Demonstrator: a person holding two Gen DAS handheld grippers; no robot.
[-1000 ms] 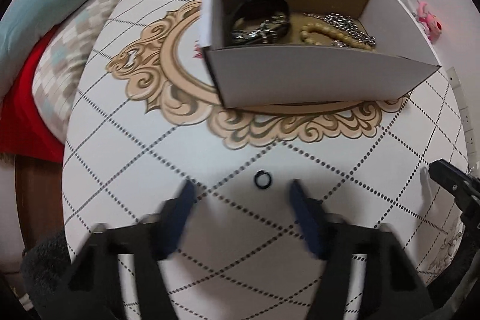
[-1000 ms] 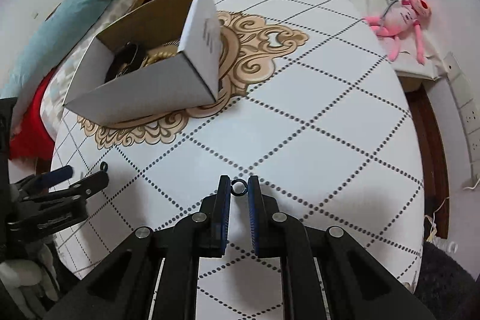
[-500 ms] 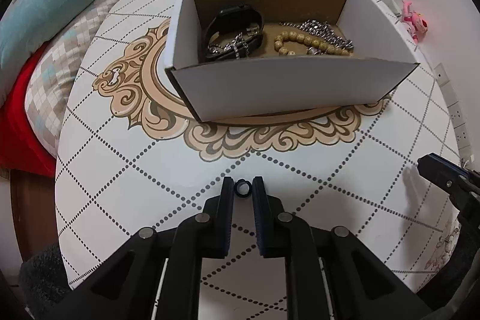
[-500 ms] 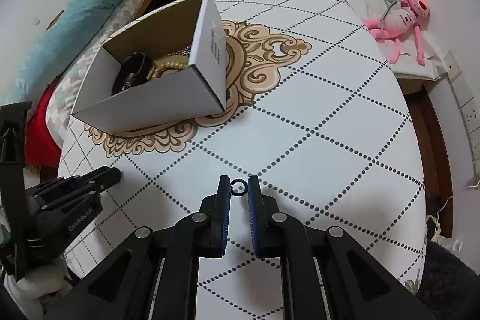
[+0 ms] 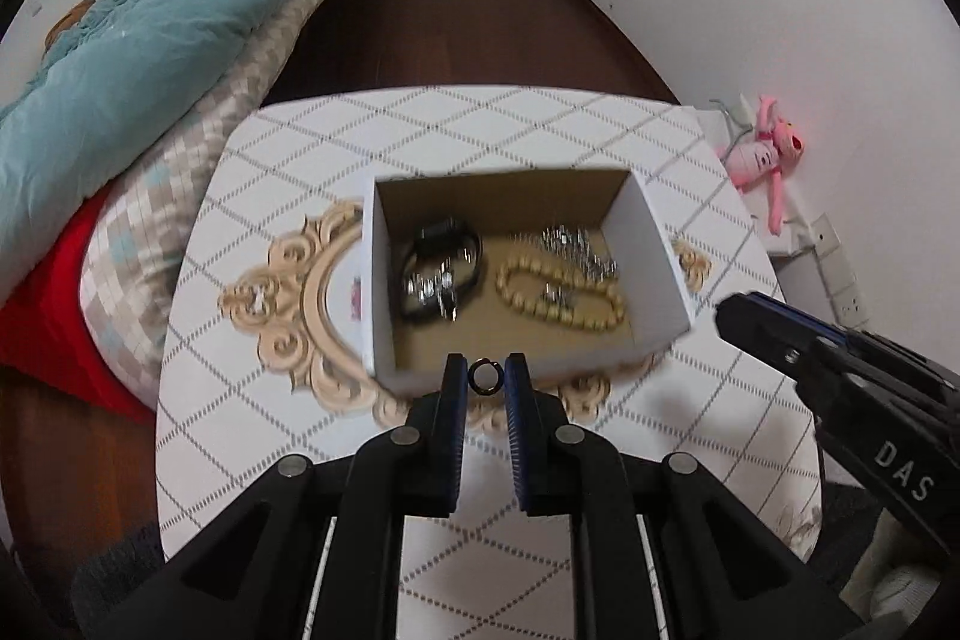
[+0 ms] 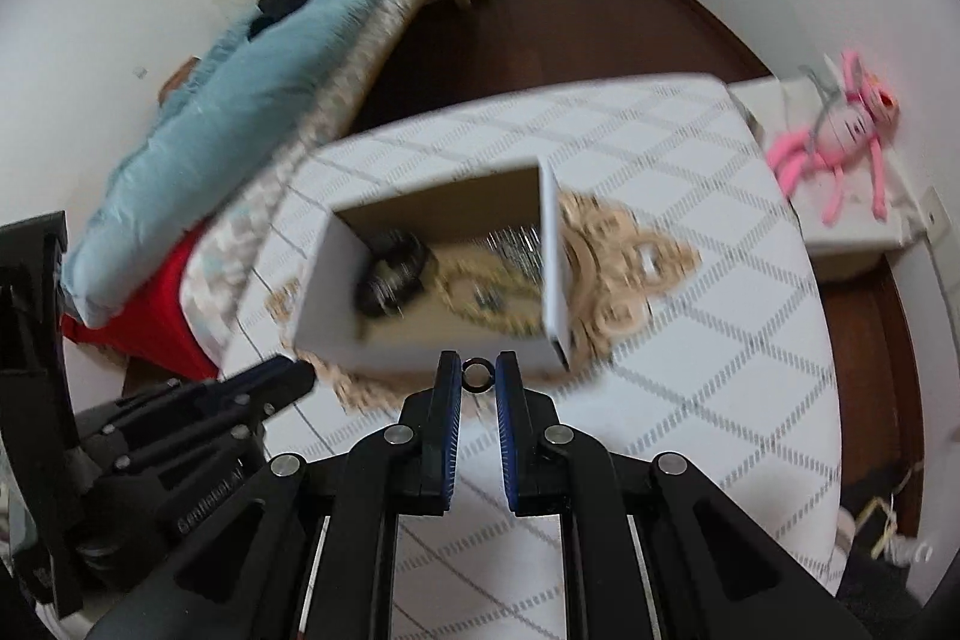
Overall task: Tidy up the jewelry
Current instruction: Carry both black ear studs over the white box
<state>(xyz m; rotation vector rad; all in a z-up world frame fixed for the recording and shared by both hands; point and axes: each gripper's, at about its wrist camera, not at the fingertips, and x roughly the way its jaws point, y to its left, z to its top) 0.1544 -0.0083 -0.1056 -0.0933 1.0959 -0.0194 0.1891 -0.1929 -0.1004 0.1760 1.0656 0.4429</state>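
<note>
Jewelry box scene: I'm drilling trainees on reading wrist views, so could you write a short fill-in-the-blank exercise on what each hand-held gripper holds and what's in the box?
1. Each hand-held gripper, left and right, pinches a small black ____.
2. The cardboard box stands on the patterned ____.
3. Inside the box, the beaded bracelet is ____ in color.
4. The plush toy beyond the table is ____.

Missing words: ring; table; tan; pink

The right gripper (image 6: 478, 376) pinches a dark ring (image 6: 477, 375) before the jewelry box (image 6: 420, 343).
</note>
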